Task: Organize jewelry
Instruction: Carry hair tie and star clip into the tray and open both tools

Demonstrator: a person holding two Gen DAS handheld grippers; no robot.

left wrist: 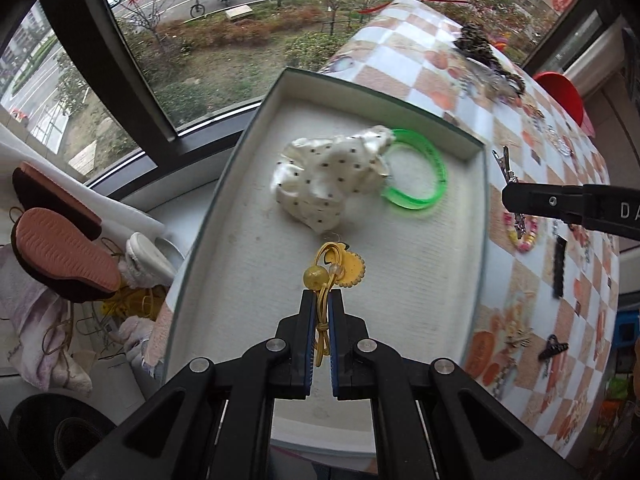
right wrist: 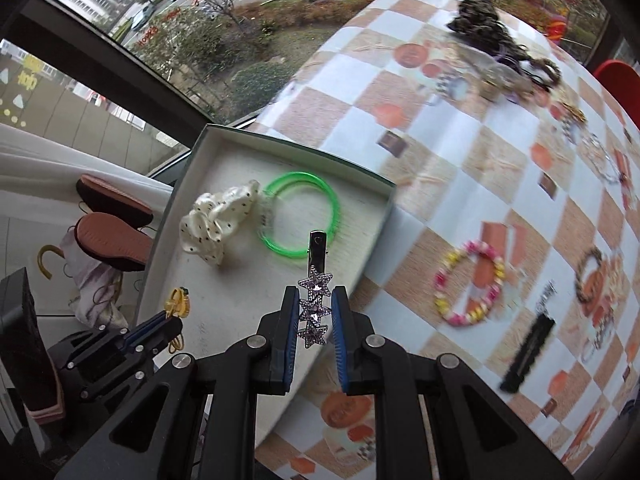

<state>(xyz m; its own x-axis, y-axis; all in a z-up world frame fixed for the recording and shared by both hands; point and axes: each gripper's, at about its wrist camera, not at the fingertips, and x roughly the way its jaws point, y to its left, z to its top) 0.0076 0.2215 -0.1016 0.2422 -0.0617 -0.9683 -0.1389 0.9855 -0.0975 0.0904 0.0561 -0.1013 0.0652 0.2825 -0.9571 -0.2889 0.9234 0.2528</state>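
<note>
A white shallow box (left wrist: 478, 216) lies on the checkered table, with a white dotted scrunchie (left wrist: 328, 176) and a green bangle (left wrist: 424, 184) inside. My left gripper (left wrist: 322, 296) hangs over the box's near half, shut on a yellow hair tie (left wrist: 320, 276) with a bead and a scalloped charm. In the right wrist view, my right gripper (right wrist: 316, 294) is shut on a silver star hair clip (right wrist: 315, 308) above the box's right edge (right wrist: 372, 256). The scrunchie (right wrist: 216, 224), the bangle (right wrist: 332, 204) and the left gripper (right wrist: 164, 322) also show there.
On the checkered tablecloth (right wrist: 460, 152), right of the box, lie a pink-and-yellow bead bracelet (right wrist: 470, 284), a black hair clip (right wrist: 528, 356) and a dark heap of hair accessories (right wrist: 488, 20) at the far edge. Shoes (left wrist: 60, 256) sit on the floor to the left, below a window.
</note>
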